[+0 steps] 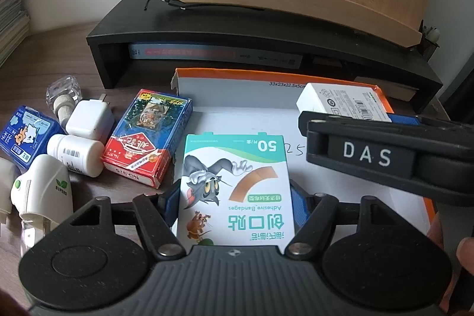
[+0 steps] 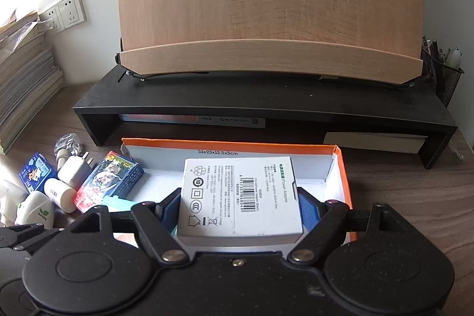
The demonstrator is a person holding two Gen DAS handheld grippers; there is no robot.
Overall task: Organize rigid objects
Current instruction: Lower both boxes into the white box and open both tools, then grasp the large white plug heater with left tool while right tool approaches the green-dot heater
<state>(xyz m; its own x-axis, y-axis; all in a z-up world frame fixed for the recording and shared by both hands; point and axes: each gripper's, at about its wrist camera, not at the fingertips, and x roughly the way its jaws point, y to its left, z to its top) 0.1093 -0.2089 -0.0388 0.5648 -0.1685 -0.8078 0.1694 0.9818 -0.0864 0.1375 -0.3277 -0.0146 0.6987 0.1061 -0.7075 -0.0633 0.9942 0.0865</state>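
Note:
My left gripper (image 1: 237, 197) is shut on a green-and-white bandage box (image 1: 235, 185) and holds it over the left part of the orange-rimmed white cardboard box (image 1: 225, 79). My right gripper (image 2: 240, 206) is shut on a white power adapter box (image 2: 240, 197) and holds it above the same cardboard box (image 2: 343, 168). The right gripper also shows in the left wrist view as a black body marked DAS (image 1: 367, 153), with the adapter box (image 1: 343, 102) past it.
On the wooden desk left of the cardboard box lie a red-blue card pack (image 1: 148, 135), a white charger (image 1: 89, 120), a white pill bottle (image 1: 77, 151), a blue tissue pack (image 1: 26, 138), a white plug-in device (image 1: 44, 194). A black monitor riser (image 1: 237, 28) stands behind.

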